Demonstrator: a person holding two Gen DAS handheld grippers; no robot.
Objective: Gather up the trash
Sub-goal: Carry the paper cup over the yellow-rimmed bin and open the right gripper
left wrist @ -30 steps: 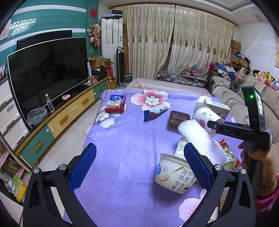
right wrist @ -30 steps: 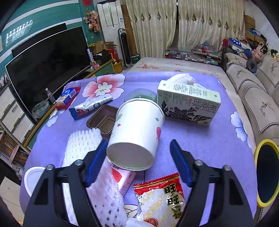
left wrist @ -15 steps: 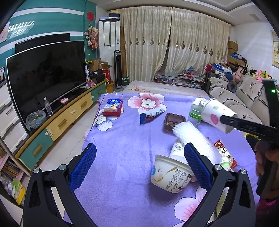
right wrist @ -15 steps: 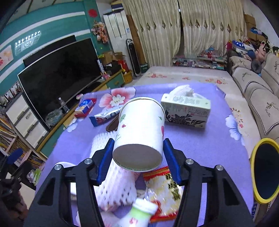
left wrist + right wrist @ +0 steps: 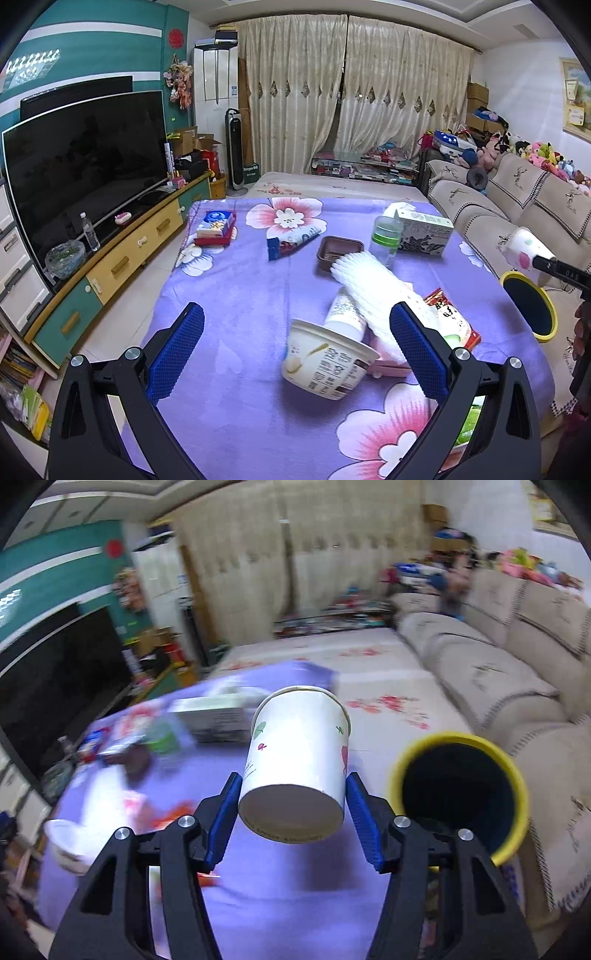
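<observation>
The right tool [image 5: 293, 805] clamps a paper cup [image 5: 297, 760] beside the yellow-rimmed bin [image 5: 458, 794] at the counter's [image 5: 240, 295] right edge; the left tool [image 5: 295, 354] gapes, empty.

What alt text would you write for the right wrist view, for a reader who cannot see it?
The right tongs grip a white paper cup, its bottom facing the camera, above a purple flowered tablecloth. A yellow-rimmed bin stands open just to the right, beside a beige sofa; the background is blurred.

Purple floral tablecloth [image 5: 240, 302] carries yogurt tub [image 5: 327, 363], foam sleeve [image 5: 373, 284], tissue box [image 5: 424, 230].
</observation>
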